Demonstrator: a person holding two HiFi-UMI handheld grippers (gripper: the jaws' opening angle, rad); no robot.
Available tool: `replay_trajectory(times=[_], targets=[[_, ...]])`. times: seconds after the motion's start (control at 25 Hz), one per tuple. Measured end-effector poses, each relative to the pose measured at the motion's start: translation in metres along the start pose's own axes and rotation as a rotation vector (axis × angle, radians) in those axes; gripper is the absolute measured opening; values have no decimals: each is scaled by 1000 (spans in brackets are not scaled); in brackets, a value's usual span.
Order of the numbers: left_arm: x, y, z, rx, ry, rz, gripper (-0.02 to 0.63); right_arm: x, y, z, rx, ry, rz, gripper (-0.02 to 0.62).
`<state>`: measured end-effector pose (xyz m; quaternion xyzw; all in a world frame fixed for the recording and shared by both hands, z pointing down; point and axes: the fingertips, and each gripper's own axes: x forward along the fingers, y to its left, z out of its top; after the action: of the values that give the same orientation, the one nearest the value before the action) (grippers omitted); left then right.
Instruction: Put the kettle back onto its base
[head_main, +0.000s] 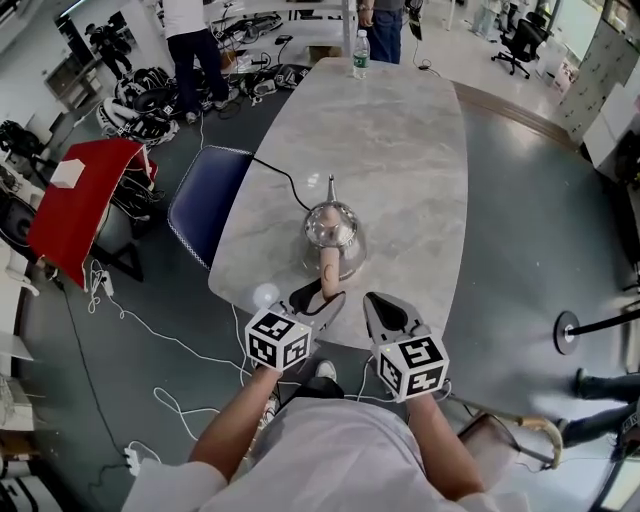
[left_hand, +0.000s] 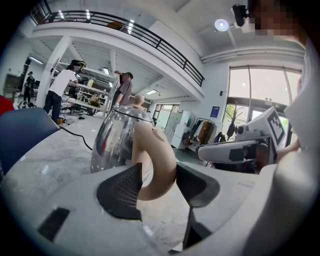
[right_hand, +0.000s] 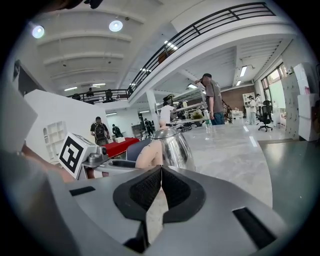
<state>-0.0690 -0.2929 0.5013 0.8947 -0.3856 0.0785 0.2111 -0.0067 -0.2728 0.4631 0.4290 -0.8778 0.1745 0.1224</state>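
- A rounded kettle of mirror-bright metal, with a thin far-pointing spout, stands on its round base near the near edge of a pale, grey-veined marble table.
- Its smooth, beige, curved handle faces the person.
- The left gripper has its ribbed black pads spread wide, with the handle between them and not squeezed.
- The right gripper, just right of it, has its pads pressed together on nothing.
- A black cord trails far-left.

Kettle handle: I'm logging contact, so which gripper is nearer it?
Left. The left gripper straddles the kettle handle, jaws open; the right gripper, shut, sits apart to its right.
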Motion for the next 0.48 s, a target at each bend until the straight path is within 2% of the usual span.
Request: replay_trajectory(times=[0.48], targets=[[-36, -17, -9, -19, -62, 136, 201, -32, 14, -12, -10, -18, 55, 5]])
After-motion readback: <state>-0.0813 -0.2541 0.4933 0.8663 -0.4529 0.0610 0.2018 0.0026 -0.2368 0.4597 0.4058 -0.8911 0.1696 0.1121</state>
